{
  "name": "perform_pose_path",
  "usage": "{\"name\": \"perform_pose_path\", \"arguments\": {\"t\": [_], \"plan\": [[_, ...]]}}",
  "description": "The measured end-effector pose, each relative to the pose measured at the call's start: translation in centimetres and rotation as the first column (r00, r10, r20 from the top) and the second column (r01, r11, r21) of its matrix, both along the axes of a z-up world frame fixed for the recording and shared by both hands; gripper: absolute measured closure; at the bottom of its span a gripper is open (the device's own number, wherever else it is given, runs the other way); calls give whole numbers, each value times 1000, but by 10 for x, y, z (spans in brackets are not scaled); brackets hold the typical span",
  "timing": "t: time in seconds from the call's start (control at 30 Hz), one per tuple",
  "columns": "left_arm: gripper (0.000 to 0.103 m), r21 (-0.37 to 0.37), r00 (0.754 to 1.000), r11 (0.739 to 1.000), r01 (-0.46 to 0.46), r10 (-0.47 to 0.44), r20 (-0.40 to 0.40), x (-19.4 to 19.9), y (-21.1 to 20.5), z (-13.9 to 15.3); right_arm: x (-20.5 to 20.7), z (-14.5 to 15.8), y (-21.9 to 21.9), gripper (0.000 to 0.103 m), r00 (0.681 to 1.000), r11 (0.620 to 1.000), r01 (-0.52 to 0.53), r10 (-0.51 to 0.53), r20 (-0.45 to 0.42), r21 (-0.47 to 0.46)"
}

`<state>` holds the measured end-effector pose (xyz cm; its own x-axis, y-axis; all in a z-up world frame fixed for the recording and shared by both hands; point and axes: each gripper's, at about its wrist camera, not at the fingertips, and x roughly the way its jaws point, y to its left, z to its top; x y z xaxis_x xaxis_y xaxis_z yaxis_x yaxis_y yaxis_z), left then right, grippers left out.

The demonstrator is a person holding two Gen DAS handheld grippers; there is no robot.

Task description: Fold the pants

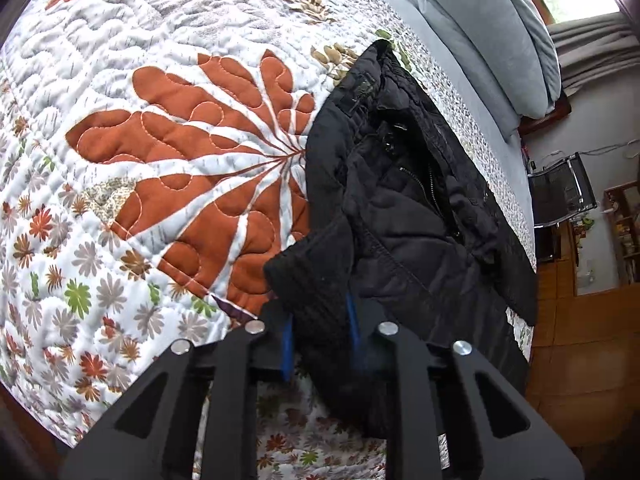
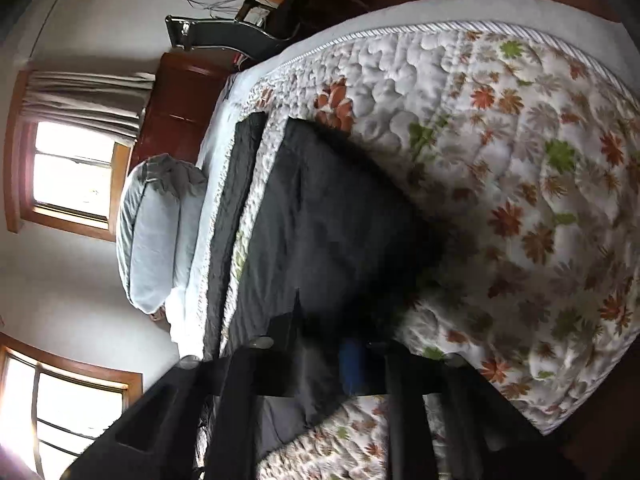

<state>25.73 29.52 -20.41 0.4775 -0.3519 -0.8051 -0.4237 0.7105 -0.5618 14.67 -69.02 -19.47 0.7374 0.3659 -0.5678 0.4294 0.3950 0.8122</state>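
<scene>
One pair of black pants (image 1: 404,208), one quilt (image 1: 160,120), two pillows (image 1: 492,32).

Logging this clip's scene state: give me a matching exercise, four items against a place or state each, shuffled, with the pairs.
Items:
1. black quilted pants
2. left gripper
3. grey-blue pillows
4. floral quilted bedspread

States:
A. stacked at the head of the bed
B. shut on a fold of black fabric
C. spread under the garment
D. lying with zipper and waistband exposed

Pairs: 1-D, 2-B, 3-A, 4-C
</scene>
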Motion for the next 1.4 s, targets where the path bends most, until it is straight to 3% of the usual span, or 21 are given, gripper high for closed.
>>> {"name": "perform_pose_path", "arguments": {"t": [0.4,0.5,0.63,0.7,0.77,0.8,0.83,0.87,0.93,1.0,1.1,1.13,1.17,1.27,1.4], "plan": [[88,-11,998,1000,16,-17,-55,-33,14,34,-32,24,16,91,999,996,-37,34,-37,-79],[88,-15,998,1000,13,-14,-67,-46,24,36,-34,29,22,92,996,993,-80,76,-47,-89],[88,-30,994,1000,-10,6,-106,-58,41,18,-27,13,33,90,987,986,-130,119,-104,-102],[81,-31,993,1000,6,-9,-119,-55,43,8,-22,-3,37,79,977,979,-158,136,-162,-126],[63,-37,992,999,8,-13,-122,-57,44,7,-22,-1,37,68,978,979,-169,151,-147,-118],[51,-15,993,1000,19,-21,-120,-62,44,13,-23,5,37,46,977,977,-177,160,-140,-116],[14,38,992,999,21,-15,-128,-65,44,21,-25,14,35,28,977,975,-183,166,-134,-127],[6,149,992,989,10,9,-128,-71,46,36,-28,29,32,23,973,963,-188,155,-173,-194],[6,266,995,964,21,6,-100,-72,50,63,-27,51,26,20,963,929,-208,140,-232,-305],[6,254,999,967,21,-12,-38,-57,56,85,-18,79,18,20,961,898,-218,128,-245,-383],[6,236,994,968,84,-98,48,-8,54,108,34,115,20,18,953,862,-288,217,-210,-418],[4,226,986,964,137,-156,67,21,52,110,57,122,24,10,946,861,-317,258,-196,-397],[4,219,975,957,192,-211,68,52,51,109,90,128,34,9,932,860,-361,318,-176,-361],[4,228,964,941,252,-264,25,120,49,95,173,137,61,3,897,828,-443,408,-171,-343],[4,180,967,950,256,-251,-48,197,80,55,278,129,95,4,841,771,-541,493,-224,-336]]}}
